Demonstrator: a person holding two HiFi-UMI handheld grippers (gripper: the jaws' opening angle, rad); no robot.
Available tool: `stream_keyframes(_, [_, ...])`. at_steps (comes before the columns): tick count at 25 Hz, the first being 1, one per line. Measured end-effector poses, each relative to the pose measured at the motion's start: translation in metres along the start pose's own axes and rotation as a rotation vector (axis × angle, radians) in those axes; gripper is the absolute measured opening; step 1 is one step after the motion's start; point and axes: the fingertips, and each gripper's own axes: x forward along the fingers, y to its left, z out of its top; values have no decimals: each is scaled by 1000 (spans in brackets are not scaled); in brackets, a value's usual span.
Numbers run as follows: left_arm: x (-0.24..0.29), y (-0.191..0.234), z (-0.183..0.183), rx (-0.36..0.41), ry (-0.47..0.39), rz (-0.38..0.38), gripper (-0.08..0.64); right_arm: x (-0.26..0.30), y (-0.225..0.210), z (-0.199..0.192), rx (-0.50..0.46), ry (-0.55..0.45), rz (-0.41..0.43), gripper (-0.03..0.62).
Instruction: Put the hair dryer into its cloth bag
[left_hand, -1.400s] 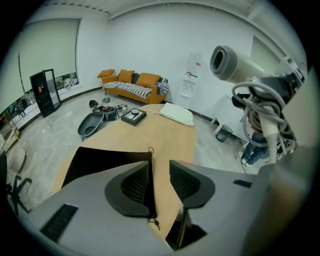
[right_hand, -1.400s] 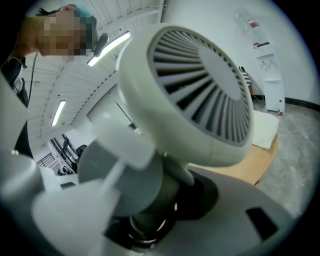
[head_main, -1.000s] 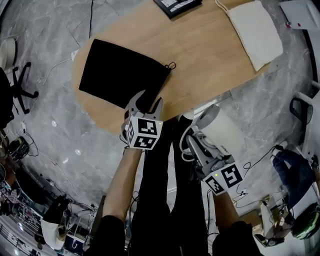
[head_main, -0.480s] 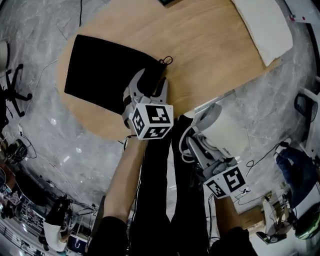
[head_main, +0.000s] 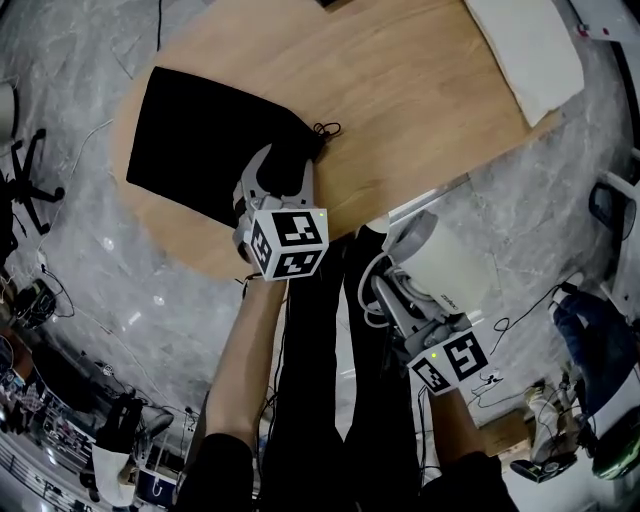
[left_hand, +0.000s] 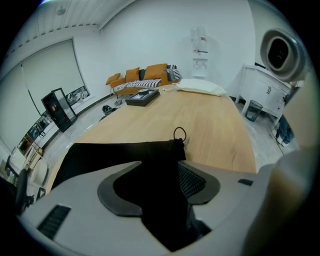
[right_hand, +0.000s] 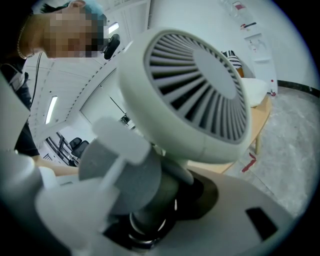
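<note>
Wooden table (head_main: 420, 120): the black cloth bag (head_main: 200, 130) lies flat by its near left edge, mouth corner toward the middle. White cloth (head_main: 530, 50) at the far right end, well apart.

Bag looks soft, limp and light, likely to slide on the smooth wood. Best to pinch one layer at the mouth hem and lift it to open it up.

Hair dryer (head_main: 440, 262) is off the table, past the near edge over the floor. It is rigid smooth plastic with a bulky head, probably top-heavy and somewhat slippery. The handle is the place to hold it.

Right gripper (head_main: 392, 300) is clamped on that handle, head sticking out beyond the jaws.

Left gripper (head_main: 283, 170) is at the bag's mouth corner. Jaws are spread wide and have just been closing. Black cloth runs between them, but the pads are not yet pinching it.

Drawstring loop (head_main: 325, 128) lies on the wood just beyond the left jaws.
</note>
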Motion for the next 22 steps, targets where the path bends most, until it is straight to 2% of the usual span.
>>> stream_keyframes(7, [-17,-25,-33,58,67,-37,221,6,12,-1,-6,14,37,222])
stream_keyframes(9, [-21,-25,-42,68,81,-22,189,7,17,-2,-12,20,48,222])
stream_keyframes(11, [-24,-23,-47,69,95,-6,150,7,18,-3,-18,26,58,222])
stream_keyframes(17, [-39,-24,-65,76,131,1,150,4,13,-1,-26,43,68,222])
stream_keyframes(22, [-43,-17,-77,47,147,10,144,7,15,0,-33,55,80,222])
